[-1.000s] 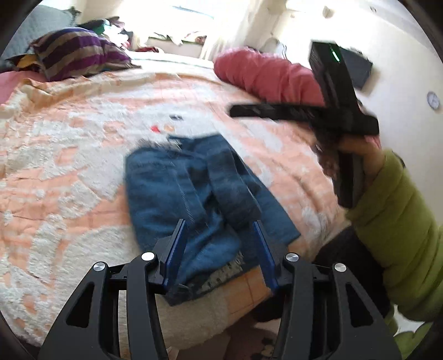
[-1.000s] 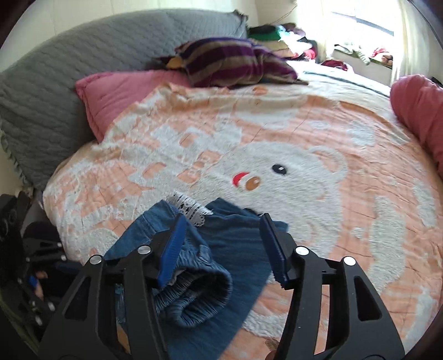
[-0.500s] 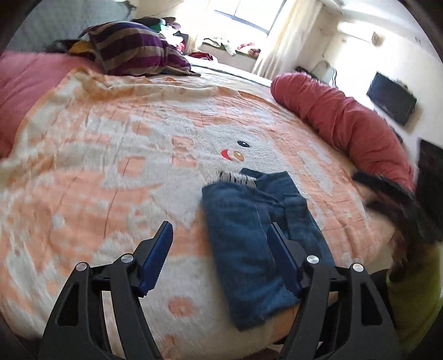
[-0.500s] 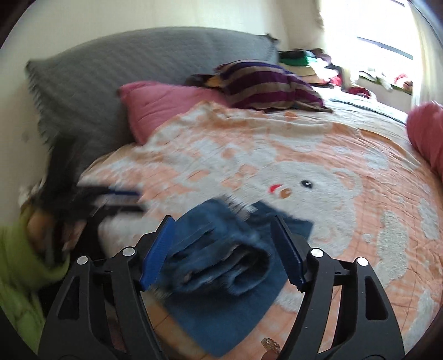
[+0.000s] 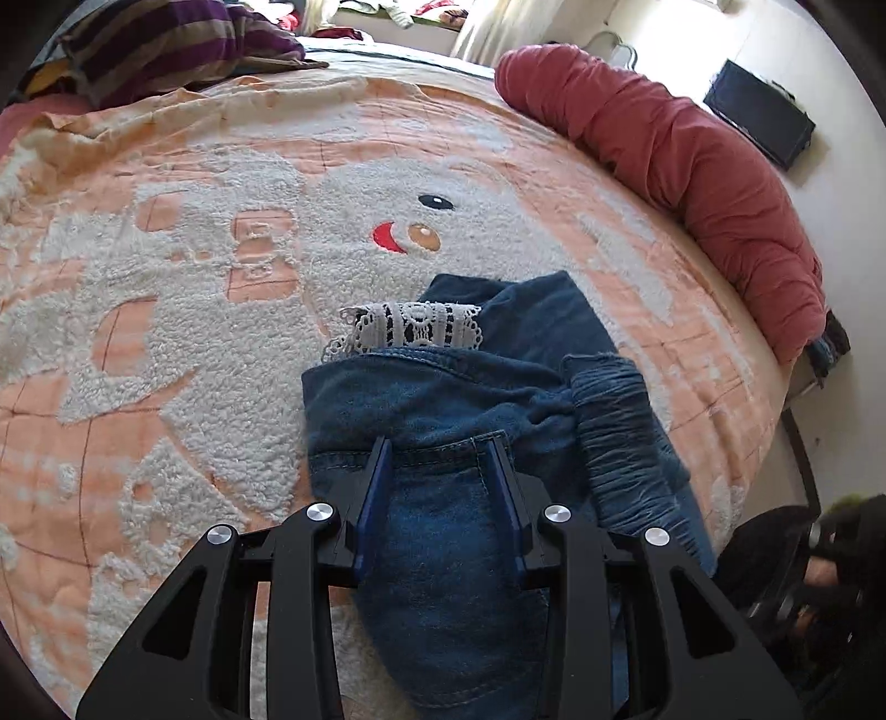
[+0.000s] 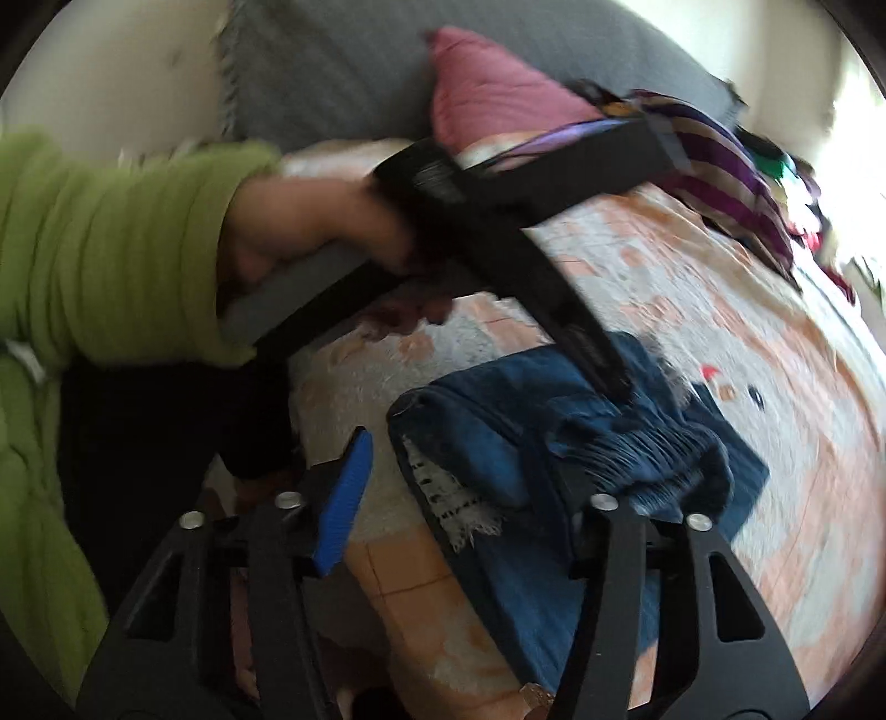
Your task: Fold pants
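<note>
Left gripper (image 5: 440, 451), jaws part-spread, poised over the folded pants (image 5: 443, 399) on the bedspread (image 5: 166, 277). Right gripper (image 6: 470, 465), jaws wide apart, straddles the pants' near edge.

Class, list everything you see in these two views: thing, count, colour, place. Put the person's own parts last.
jeans: one, blue, folded near the bed's edge
lace trim: one, white, sticking out of the jeans' far end
blanket: one, peach and white with a bear face, covering the bed
bolster: one, red, along the bed's right side
striped cushion: one, purple and tan, far end of bed
pink pillow: one, against the headboard
headboard: one, grey quilted, behind the pillow
dark box: one, black, by the wall
left gripper: black, blue pads, open over the jeans
right gripper: black, blue pads, open, jeans between its fingers
left hand: green sleeve, holding the left gripper
</note>
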`<state>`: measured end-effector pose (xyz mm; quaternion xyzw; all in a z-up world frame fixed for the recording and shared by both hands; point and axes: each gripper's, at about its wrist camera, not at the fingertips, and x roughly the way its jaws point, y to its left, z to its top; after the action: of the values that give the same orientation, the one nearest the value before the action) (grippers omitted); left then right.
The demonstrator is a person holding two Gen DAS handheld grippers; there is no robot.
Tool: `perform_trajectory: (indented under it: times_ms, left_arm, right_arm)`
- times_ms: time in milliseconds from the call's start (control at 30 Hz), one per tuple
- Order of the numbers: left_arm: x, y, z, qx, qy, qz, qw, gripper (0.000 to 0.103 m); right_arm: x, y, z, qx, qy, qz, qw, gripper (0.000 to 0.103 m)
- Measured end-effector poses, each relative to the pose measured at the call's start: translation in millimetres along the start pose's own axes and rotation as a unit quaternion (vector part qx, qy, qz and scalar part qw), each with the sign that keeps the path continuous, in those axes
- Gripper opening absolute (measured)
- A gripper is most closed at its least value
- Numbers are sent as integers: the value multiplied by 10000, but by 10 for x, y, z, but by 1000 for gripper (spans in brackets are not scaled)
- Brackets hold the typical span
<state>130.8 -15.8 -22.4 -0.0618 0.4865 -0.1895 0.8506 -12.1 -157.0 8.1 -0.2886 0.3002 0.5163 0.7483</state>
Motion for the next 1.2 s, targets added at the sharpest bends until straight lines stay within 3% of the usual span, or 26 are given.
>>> perform_trajectory:
  times_ms: [167,233,333,400,467,500,600,700,867,933,1033,1167,1200]
  left_arm:
    - [18,3,12,26,6,16,10000,33]
    - [19,17,13,11,6,4,10000,34]
    - [22,27,8,-4,6,-14,10000,34]
    - [24,16,7,21,-4,3,10000,34]
    - [29,11,11,26,-14,19,10000,34]
    - [29,6,9,33,-23,30,10000,34]
    - [9,-5,-13,38,-89,67,9999,35]
    - [-19,8,-34,-45,-155,54,9999,37]
    - [-126,-22,-37,-35,-334,109,9994,43]
    - [-181,-33,-38,8,-416,139,9990,46]
    - [-276,-41,-44,13,-541,130,9984,52]
    - [-362,-47,-58,38,-627,141,9979,56]
    - [-377,-49,-61,42,-644,157,9978,58]
  right_arm:
    - [231,112,115,-610,337,-133,9975,33]
    - [379,137,107,-737,566,-241,9954,10]
    - [317,179,61,-621,674,16,9958,3]
    - [173,213,-6,-594,506,109,9969,3]
    - [236,225,-81,-590,677,-45,9959,3]
    - [328,246,-136,-657,870,-143,9939,5]
    - [376,319,-144,-815,942,-4,9922,27]
    - [281,363,-110,-814,797,67,9935,31]
    - [-112,133,47,-297,-44,331,9990,32]
    - [-264,28,123,-152,-385,472,9980,44]
    - [-474,-91,158,139,-860,621,9943,49]
    - [-680,-289,157,646,-1459,492,9860,58]
    - [-729,-345,138,763,-1576,392,9838,66]
